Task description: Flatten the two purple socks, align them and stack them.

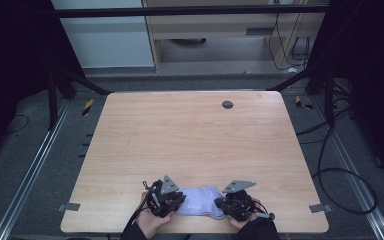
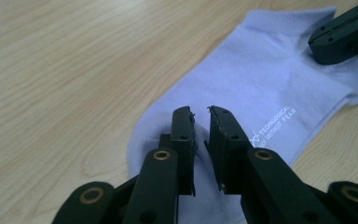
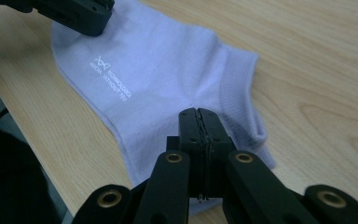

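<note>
— Where does the high view sit?
— Above the bench's (image 1: pixel 190 130) near edge, looking forward and down, far enough to take in the whole top.
— And the two tool cameras?
— Each rides low and close, looking along its own jaws. Both share the pale sock (image 2: pixel 261 93) at the near edge, from opposite ends.

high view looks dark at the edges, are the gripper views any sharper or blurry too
High view: dim surround, table evenly lit, sock small and soft. Left gripper view: sock print readable, jaws slightly blurred. Right gripper view: sock sharp, far table softens.
</note>
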`<state>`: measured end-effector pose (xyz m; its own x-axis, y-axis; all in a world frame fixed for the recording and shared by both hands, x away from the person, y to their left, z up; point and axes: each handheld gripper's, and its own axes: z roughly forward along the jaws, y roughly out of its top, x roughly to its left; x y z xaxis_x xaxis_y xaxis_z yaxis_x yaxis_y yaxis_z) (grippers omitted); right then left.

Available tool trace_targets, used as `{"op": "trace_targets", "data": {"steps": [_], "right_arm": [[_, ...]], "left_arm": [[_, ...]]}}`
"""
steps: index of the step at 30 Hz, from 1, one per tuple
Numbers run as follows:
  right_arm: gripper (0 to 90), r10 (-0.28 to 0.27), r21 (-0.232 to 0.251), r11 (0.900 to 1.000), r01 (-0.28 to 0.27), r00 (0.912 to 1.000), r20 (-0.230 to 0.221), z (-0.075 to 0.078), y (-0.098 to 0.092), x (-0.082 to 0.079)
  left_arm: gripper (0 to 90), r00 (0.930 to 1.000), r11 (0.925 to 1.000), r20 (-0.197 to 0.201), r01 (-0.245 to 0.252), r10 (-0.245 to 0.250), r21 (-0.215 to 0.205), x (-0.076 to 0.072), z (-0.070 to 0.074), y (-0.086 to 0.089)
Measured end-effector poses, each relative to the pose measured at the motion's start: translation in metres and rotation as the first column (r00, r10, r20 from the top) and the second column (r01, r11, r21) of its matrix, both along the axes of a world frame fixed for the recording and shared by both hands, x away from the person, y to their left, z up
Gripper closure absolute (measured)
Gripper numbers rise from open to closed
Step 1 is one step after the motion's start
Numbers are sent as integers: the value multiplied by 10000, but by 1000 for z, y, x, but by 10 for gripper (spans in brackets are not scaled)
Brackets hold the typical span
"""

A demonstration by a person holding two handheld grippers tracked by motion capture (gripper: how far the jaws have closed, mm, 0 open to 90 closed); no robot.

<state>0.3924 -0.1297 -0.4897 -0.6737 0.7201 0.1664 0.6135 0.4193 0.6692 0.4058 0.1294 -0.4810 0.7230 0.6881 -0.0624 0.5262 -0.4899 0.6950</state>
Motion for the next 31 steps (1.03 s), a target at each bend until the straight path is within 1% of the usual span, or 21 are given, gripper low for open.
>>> {"op": "trace_targets", "data": {"steps": [2, 4, 6, 7, 9, 11, 13, 14, 15, 17, 18, 19, 20, 23, 24, 25, 26, 27, 29, 30, 31], "right_arm": [[870, -140, 229, 9996, 137, 9998, 110, 4, -4, 1], [835, -408, 468, 9981, 389, 9983, 415, 8, -11, 3], [751, -842, 624, 9949, 795, 9934, 774, 12, -19, 5], [718, -1117, 683, 9921, 1053, 9889, 981, 13, -24, 6], [652, -1660, 770, 9846, 1571, 9778, 1275, 13, -34, 9], [588, -2187, 862, 9744, 2074, 9637, 1531, 13, -44, 12], [537, -2642, 912, 9636, 2513, 9475, 1804, 13, -54, 16], [508, -2823, 944, 9586, 2687, 9401, 1912, 13, -60, 19], [488, -2989, 966, 9537, 2850, 9342, 1947, 12, -63, 20], [433, -3231, 969, 9461, 3092, 9222, 2124, 11, -72, 24], [411, -3433, 1021, 9389, 3286, 9154, 2102, 11, -76, 26], [389, -3501, 957, 9366, 3370, 9111, 2176, 10, -80, 28], [364, -3630, 1045, 9315, 3483, 9076, 2108, 9, -83, 29], [310, -3843, 1164, 9226, 3678, 9028, 1932, 6, -95, 35], [294, -3902, 1218, 9199, 3728, 9010, 1897, 5, -98, 37], [277, -3931, 1241, 9186, 3751, 8992, 1920, 4, -101, 39], [266, -4005, 1207, 9157, 3832, 8944, 1989, 4, -105, 40], [260, -4051, 1216, 9138, 3875, 8915, 2029, 3, -107, 41], [246, -4208, 1285, 9067, 4017, 8825, 2099, 3, -114, 42], [242, -4264, 1302, 9042, 4069, 8779, 2180, 3, -118, 43], [241, -4310, 1346, 9019, 4105, 8767, 2137, 3, -120, 43]], "left_arm": [[761, 9996, 9995, 156, -215, 218, -219, 3, 5, 6], [736, 9983, 9977, 315, -483, 498, -467, 7, 10, 13], [693, 9954, 9953, 513, -774, 804, -585, 11, 14, 22], [674, 9935, 9934, 579, -942, 981, -660, 14, 15, 26], [626, 9893, 9899, 723, -1210, 1263, -743, 20, 16, 36], [581, 9834, 9839, 778, -1571, 1638, -855, 25, 16, 47], [539, 9769, 9781, 891, -1860, 1943, -937, 31, 16, 57], [512, 9751, 9765, 903, -1945, 2028, -933, 33, 16, 61], [491, 9722, 9730, 904, -2066, 2160, -1032, 35, 16, 65], [453, 9686, 9690, 900, -2216, 2317, -1097, 41, 14, 76], [428, 9674, 9681, 915, -2264, 2363, -1070, 43, 13, 79], [411, 9643, 9659, 954, -2371, 2470, -1044, 45, 13, 84], [397, 9607, 9623, 967, -2499, 2602, -1071, 47, 12, 88], [367, 9514, 9522, 942, -2817, 2932, -1183, 52, 11, 104], [354, 9492, 9501, 958, -2880, 2999, -1200, 53, 11, 109], [350, 9452, 9460, 972, -2990, 3116, -1249, 55, 11, 115], [345, 9425, 9432, 970, -3069, 3198, -1272, 56, 11, 119], [339, 9391, 9397, 966, -3167, 3297, -1292, 57, 10, 124], [330, 9299, 9309, 991, -3406, 3542, -1318, 60, 9, 135], [325, 9278, 9287, 986, -3461, 3599, -1332, 61, 9, 139], [323, 9241, 9250, 962, -3564, 3698, -1318, 63, 8, 143]]}}
